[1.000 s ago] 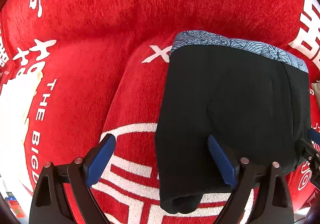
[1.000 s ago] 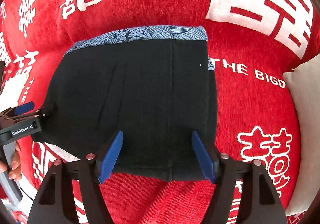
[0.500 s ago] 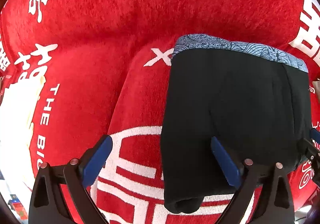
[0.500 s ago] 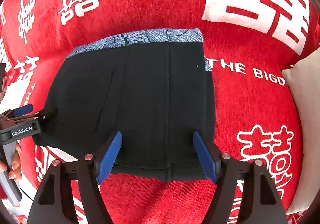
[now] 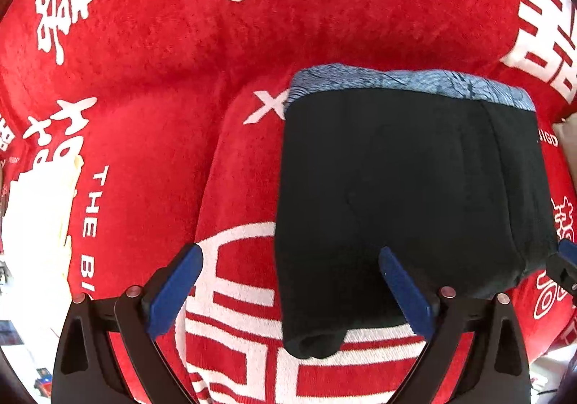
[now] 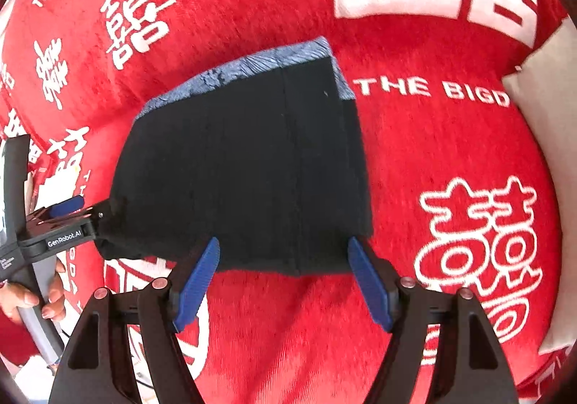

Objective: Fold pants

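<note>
**Folded black pants on a red blanket, both grippers spread at the near edge**

The pants [image 5: 407,194], black with a blue patterned waistband [image 5: 411,83] at the far side, lie folded into a compact block on the red blanket [image 5: 151,72] printed with white characters. The left gripper [image 5: 290,290] stands with its blue pads spread wide, holding nothing; the near left corner of the pants, a rolled end, lies between them. The right gripper [image 6: 283,283] is likewise spread and empty, its pads straddling the near hem of the pants [image 6: 245,173].

Risks, as judged from this layout: a pad that closes on the top layer alone would peel the fold open; a pad that bites too deep would pinch the plush blanket with the cloth and drag it. The rolled corner may spring loose if nudged.

Limits of view: the layers within the fold cannot be counted, and black cloth conceals most creases. Whether any pad touches the fabric cannot be told. A pale cushion [image 6: 544,86] is cut off at the right edge, and the bright area at the left wrist view's left edge is washed out.
</note>
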`<state>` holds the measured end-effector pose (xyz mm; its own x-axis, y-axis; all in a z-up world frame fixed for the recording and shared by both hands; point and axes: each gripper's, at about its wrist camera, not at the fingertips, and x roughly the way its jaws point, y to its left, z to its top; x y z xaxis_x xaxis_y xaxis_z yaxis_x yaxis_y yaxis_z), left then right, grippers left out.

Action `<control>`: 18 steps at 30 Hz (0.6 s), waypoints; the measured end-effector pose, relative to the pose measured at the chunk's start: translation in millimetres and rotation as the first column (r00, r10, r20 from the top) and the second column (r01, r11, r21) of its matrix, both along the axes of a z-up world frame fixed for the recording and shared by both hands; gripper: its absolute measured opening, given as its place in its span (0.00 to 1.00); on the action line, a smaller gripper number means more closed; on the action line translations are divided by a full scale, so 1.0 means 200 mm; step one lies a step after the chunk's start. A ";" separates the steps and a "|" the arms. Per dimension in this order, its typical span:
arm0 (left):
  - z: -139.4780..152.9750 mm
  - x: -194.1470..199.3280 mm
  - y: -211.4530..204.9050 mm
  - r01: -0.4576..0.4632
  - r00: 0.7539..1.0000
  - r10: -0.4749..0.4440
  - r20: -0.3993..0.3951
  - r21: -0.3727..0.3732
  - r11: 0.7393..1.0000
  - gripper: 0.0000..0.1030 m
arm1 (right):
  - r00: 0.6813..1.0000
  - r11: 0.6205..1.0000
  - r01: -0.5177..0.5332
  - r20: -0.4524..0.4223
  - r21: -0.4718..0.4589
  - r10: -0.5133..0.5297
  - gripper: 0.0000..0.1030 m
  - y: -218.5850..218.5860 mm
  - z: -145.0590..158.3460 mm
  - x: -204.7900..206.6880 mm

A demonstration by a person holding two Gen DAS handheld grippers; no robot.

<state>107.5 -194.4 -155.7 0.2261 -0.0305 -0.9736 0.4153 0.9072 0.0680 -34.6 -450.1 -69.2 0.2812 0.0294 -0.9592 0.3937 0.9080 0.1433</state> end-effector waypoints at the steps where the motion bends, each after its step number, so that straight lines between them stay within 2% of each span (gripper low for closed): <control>1: 0.00 0.00 -0.01 0.006 1.000 -0.006 -0.006 0.005 1.000 0.96 | 1.000 1.000 0.011 -0.004 0.007 -0.011 0.75 -0.01 0.00 -0.01; 8: 0.04 0.00 -0.06 0.043 0.999 -0.044 -0.031 -0.024 0.999 0.96 | 0.996 0.995 0.090 -0.027 0.051 -0.089 0.75 -0.09 0.01 -0.09; 18: 0.03 0.02 -0.08 0.048 0.998 -0.050 -0.045 -0.046 0.998 0.96 | 0.994 0.993 0.103 -0.031 0.058 -0.101 0.75 -0.15 -0.01 -0.08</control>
<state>111.3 -210.3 -148.8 0.1782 -0.0842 -0.9804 0.4607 0.8875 0.0075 -51.2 -479.1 -70.2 0.2586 0.0592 -0.9642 0.4886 0.8530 0.1834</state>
